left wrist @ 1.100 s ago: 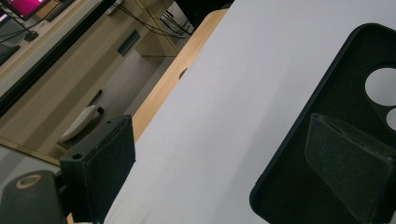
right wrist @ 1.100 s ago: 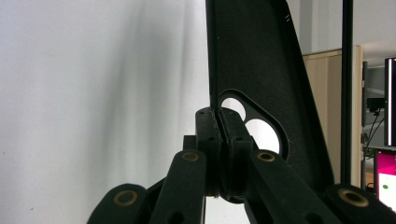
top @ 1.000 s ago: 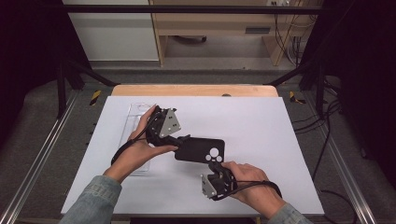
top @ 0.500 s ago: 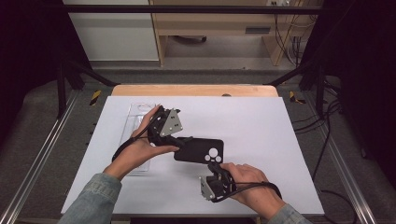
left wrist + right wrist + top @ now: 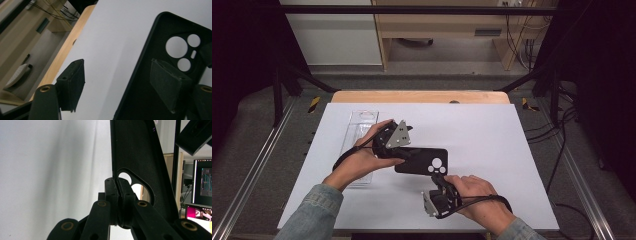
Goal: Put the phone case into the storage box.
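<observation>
A black phone case lies hollow side up on the white sheet, camera cut-outs toward the near right. My right gripper comes in from the near side and is shut on the case's rim beside the cut-outs. The right gripper view shows both jaws of that gripper pinched on the thin wall of the case. My left gripper sits at the case's left end and is open. In the left gripper view one jaw of it hangs over the inside of the case, the other over the sheet.
A clear plastic package lies left of the left hand. The white sheet covers the table, whose wooden far edge shows behind it. Metal rails run along both sides of the table.
The left hand and its gripper have shifted slightly down and right, closer onto the case's left end. The right gripper keeps its hold and the case has hardly moved.
</observation>
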Demonstrator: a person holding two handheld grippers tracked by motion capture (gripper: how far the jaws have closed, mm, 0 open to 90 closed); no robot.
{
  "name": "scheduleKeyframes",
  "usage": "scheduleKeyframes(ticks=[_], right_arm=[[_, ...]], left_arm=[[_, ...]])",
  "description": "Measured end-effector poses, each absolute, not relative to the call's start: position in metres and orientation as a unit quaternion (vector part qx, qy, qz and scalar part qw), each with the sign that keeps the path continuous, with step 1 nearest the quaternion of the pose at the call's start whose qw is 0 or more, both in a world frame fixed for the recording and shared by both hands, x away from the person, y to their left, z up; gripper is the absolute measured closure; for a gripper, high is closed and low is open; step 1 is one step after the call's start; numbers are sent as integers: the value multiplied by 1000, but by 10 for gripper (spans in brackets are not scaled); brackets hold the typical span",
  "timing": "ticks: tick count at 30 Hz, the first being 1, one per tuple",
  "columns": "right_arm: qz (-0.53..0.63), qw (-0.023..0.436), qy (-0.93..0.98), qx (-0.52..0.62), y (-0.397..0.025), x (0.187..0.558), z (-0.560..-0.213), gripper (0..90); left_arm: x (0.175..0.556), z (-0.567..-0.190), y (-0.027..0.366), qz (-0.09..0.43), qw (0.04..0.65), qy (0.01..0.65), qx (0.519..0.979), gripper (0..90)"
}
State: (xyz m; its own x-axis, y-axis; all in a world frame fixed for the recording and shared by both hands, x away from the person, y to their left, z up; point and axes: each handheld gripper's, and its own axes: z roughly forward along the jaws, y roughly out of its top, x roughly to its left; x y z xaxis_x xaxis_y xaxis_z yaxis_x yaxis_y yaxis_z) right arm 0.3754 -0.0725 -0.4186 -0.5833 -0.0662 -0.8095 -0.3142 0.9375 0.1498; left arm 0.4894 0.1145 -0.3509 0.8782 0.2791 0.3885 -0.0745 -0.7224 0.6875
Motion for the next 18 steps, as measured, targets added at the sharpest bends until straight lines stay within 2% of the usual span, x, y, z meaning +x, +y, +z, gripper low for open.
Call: scheduleKeyframes(ticks=[3, 5, 6, 8, 11, 18], right_arm=[[136, 443, 880, -104, -71, 374, -418, 876], [137, 443, 880, -104, -71, 373, -418, 876], [137, 444, 879, -106, -70, 373, -417, 876], [137, 444, 879, -107, -70, 373, -416, 876], [136, 447, 877, -112, -69, 373, -415, 876], [135, 449, 875, -118, -67, 373, -414, 876]], left_arm=[[489, -352, 115, 237, 363, 48, 900, 342], [489, -352, 115, 236, 361, 50, 901, 350], [490, -352, 116, 237, 358, 50, 902, 424], [490, -352, 116, 236, 358, 51, 902, 442], [490, -352, 117, 232, 352, 52, 906, 524], [490, -353, 118, 224, 339, 47, 913, 600]])
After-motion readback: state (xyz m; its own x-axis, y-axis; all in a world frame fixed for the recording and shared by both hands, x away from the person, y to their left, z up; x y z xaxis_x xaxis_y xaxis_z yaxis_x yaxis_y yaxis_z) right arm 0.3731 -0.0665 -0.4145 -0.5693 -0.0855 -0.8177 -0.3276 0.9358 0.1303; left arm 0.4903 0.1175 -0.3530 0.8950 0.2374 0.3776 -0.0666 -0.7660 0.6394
